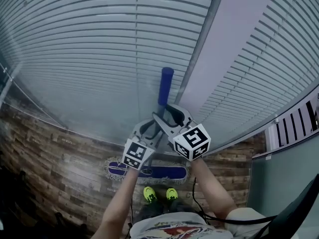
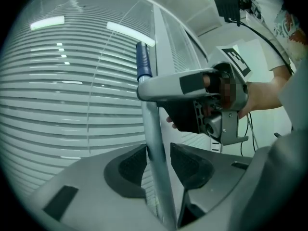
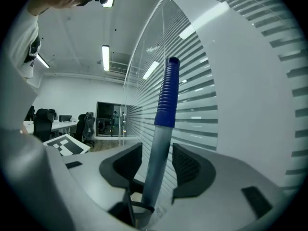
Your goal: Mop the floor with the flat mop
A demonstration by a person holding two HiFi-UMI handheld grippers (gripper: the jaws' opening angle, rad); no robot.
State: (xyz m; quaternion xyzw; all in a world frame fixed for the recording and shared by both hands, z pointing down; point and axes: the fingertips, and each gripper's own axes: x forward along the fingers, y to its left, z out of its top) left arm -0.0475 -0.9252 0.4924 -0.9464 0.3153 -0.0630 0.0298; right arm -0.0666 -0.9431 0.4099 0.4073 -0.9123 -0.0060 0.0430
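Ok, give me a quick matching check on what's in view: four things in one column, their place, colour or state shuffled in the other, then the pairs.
Things:
1. mop grip
2. mop head
3. shoes
4. left gripper

Place, colour or state:
A. yellow-green, nearest the person
B. jaws apart, pole between them
C. blue, at the top of the pole
D. flat on the wood floor, by the glass wall

Pairs: 1-C, 2-D, 3-A, 4-B

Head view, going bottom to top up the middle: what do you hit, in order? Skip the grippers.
green shoes → flat mop head → blue handle grip → striped glass wall
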